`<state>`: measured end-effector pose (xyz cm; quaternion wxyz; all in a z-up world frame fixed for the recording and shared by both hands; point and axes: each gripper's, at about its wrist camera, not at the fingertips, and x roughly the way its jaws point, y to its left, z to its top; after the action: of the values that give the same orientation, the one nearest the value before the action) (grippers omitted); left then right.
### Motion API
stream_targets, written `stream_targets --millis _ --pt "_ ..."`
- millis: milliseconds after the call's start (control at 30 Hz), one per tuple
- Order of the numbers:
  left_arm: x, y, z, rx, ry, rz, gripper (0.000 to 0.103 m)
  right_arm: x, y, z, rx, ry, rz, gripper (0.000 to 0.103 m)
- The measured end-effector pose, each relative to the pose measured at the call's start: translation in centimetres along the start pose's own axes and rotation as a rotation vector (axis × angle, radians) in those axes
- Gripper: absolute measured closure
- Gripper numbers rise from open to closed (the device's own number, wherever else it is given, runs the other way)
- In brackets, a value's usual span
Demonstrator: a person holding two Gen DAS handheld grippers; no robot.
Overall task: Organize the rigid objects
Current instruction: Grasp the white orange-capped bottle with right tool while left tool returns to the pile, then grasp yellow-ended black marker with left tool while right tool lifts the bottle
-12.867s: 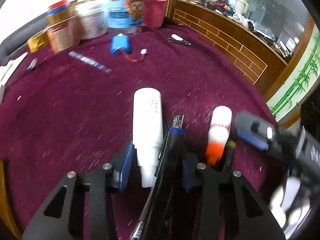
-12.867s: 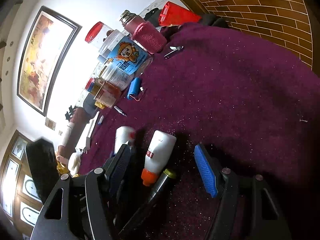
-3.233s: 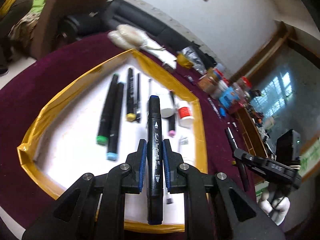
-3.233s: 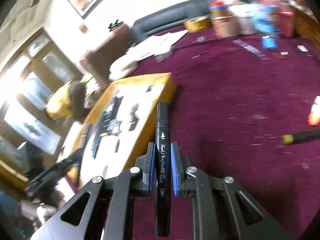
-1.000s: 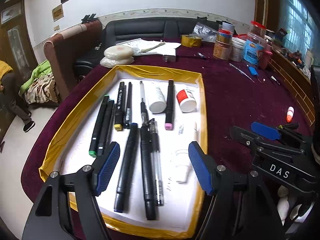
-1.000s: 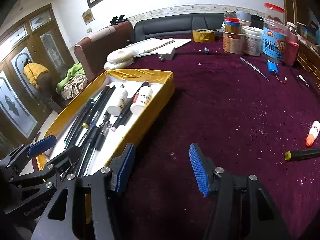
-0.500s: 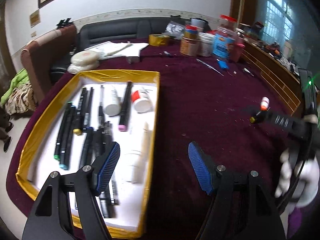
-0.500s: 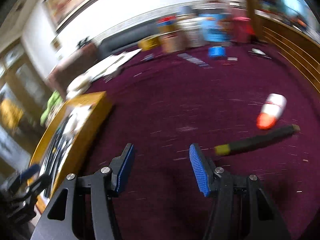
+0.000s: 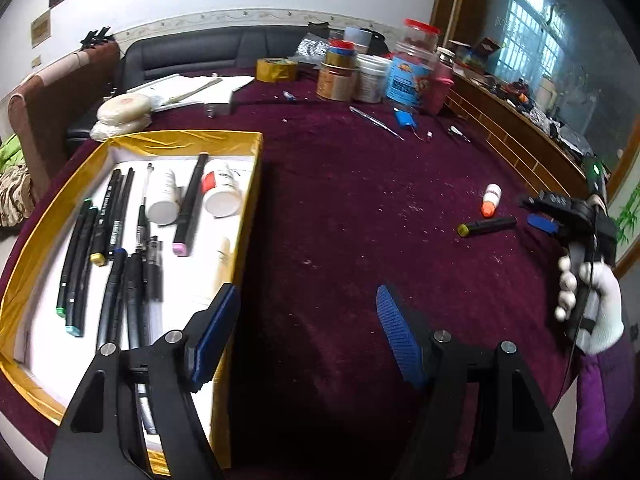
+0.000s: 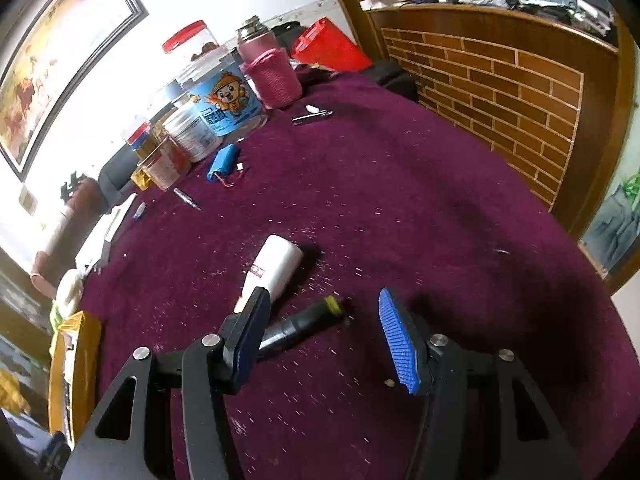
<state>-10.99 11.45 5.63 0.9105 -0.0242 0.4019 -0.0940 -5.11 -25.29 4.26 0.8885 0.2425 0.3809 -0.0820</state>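
loose markers ahead of right gripper: 1, yellow-tipped marker point(image 10: 304, 326)
loose bottles: 1, orange-capped bottle point(image 10: 272, 270) just beyond it
white bottles in gold tray point(image 9: 248, 216), left of left gripper: 2
trays: 1

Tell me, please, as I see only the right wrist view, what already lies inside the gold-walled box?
Observer: Several black markers and pens lie lengthwise in the box, with white bottles among them.
Operator: Thank you. Is the left gripper carrying anything?
Observer: No, its jaws stand open with nothing between them.
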Motion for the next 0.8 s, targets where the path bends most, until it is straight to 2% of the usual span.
stream_targets --millis 133,233,267,300,467,667,800 --pt "0.1 -0.9 -0.1 0.017 0.010 -0.007 0.033 1.9 2.1 0.9 -0.073 0.034 -0.002 0.051" --pt "-0.2 -1.4 -0.3 0.030 0.009 0.004 0.033 4.3 4.4 1.0 -0.169 0.094 -0.058 0.052" --pt "-0.2 -1.3 -0.3 0.031 0.009 0.007 0.033 4.7 4.9 0.8 -0.194 0.104 -0.071 0.063" --pt "-0.2 -1.3 -0.3 0.031 0.010 0.011 0.033 5.2 5.4 0.6 -0.217 0.115 -0.074 0.078" --pt "-0.2 -1.8 -0.1 0.058 0.009 0.004 0.033 5.3 6.6 -0.5 -0.257 0.125 -0.028 0.078" --pt "0.9 -5.1 0.9 0.154 0.017 -0.069 0.033 5.2 6.4 -0.7 -0.288 0.129 -0.008 0.079" --pt "2.3 -8.1 1.4 0.208 0.053 -0.147 0.033 4.3 3.6 0.2 -0.149 0.089 0.152 0.079"
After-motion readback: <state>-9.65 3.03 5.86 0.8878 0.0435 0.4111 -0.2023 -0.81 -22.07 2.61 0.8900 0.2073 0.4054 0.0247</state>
